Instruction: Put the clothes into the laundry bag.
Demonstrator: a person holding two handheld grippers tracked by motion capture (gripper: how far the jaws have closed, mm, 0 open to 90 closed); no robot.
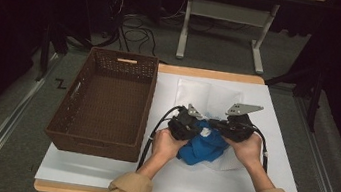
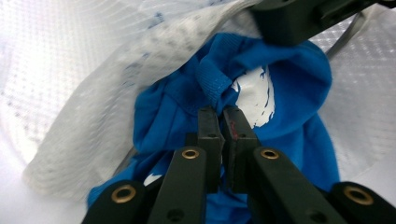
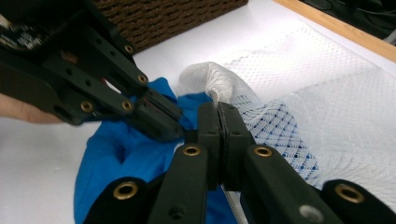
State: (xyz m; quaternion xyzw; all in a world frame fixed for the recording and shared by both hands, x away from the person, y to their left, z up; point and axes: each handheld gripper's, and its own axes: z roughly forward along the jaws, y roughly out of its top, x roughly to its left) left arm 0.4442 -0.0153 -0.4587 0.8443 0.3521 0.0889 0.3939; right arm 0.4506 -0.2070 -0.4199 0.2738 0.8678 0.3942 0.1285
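The tabletop [image 1: 97, 171] is covered in white, and a brown woven basket [image 1: 107, 102] stands on its left half, at nine o'clock from the two hands. A white mesh bag [image 1: 209, 95] lies flat at twelve o'clock from the hands, its near edge gathered up around a blue garment [image 1: 204, 148] that lies crumpled between the person's wrists at the middle of the tabletop. The left claw [image 2: 221, 112] is pinched tight on a ribbed hem of the blue garment, beside its white print. The right claw [image 3: 217, 108] is clamped on the bunched rim of the mesh bag, just at three o'clock of the left claw, nearly touching it.
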